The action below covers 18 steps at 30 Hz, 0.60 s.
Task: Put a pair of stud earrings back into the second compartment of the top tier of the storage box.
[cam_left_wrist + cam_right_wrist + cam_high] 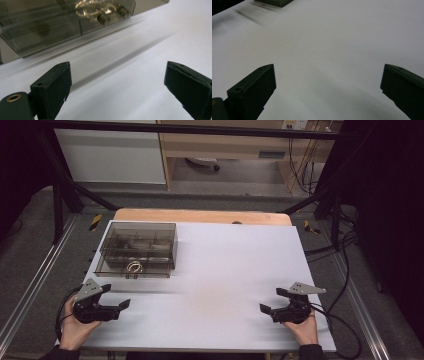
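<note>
With both my left gripper (116, 296) and right gripper (271, 301) gaping empty, I judge the smoky transparent plastic compartment box (137, 249) at the table's far left light, rigid and slick (grip its side walls).

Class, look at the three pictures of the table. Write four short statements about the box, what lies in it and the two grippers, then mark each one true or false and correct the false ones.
1. The clear box stands on the far left part of the white table. True.
2. The left gripper is clamped on the box. False: its jaws stand open over bare table, apart from the box.
3. A gold bracelet lies inside the box, near its front wall. True.
4. The right gripper holds the bracelet. False: its jaws are open with nothing between them.
</note>
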Each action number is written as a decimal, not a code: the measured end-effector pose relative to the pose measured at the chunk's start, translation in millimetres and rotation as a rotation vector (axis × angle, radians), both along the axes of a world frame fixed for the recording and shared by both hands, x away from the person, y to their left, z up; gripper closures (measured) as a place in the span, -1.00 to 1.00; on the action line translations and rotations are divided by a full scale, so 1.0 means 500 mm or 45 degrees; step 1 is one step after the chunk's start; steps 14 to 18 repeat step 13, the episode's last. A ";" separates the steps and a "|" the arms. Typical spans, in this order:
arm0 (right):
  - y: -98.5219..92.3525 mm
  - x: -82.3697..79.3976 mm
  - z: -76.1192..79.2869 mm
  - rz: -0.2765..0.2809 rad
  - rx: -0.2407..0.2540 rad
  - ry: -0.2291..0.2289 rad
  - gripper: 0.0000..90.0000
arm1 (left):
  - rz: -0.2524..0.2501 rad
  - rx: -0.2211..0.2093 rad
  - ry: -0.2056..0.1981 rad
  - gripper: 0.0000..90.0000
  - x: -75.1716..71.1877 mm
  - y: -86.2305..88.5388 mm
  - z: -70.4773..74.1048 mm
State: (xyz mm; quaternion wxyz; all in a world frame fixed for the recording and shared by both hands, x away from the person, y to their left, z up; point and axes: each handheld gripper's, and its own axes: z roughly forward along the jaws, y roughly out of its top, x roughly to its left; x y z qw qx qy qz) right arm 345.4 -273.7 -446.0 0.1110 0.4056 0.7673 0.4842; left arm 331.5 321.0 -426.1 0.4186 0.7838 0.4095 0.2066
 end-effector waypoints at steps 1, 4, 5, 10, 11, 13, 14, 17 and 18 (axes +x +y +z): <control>0.000 0.000 0.000 0.000 0.000 0.000 -0.99 | 0.000 0.007 -0.001 -0.85 0.000 0.000 -0.005; 0.000 0.000 -0.001 0.001 -0.001 0.000 -0.99 | 0.002 0.017 0.003 -0.86 0.003 0.004 -0.019; 0.001 -0.001 -0.001 0.002 0.000 0.001 -0.99 | 0.005 0.016 0.003 -0.86 0.004 0.005 -0.024; 0.001 -0.001 -0.001 0.002 0.001 0.005 -0.99 | 0.009 0.035 0.013 -0.86 0.009 0.010 -0.038; 0.001 -0.001 -0.001 0.002 0.001 0.004 -0.99 | 0.012 0.036 0.015 -0.86 0.010 0.010 -0.039; 0.001 -0.001 -0.001 0.004 0.000 0.000 -0.99 | 0.013 0.041 0.016 -0.86 0.011 0.010 -0.040; 0.001 -0.001 -0.001 0.004 0.000 0.000 -0.99 | 0.013 0.041 0.016 -0.86 0.011 0.010 -0.040; 0.001 -0.001 -0.001 0.004 0.000 0.000 -0.99 | 0.013 0.041 0.016 -0.86 0.011 0.010 -0.040; 0.001 -0.001 -0.001 0.004 0.000 0.000 -0.99 | 0.013 0.041 0.016 -0.86 0.011 0.010 -0.040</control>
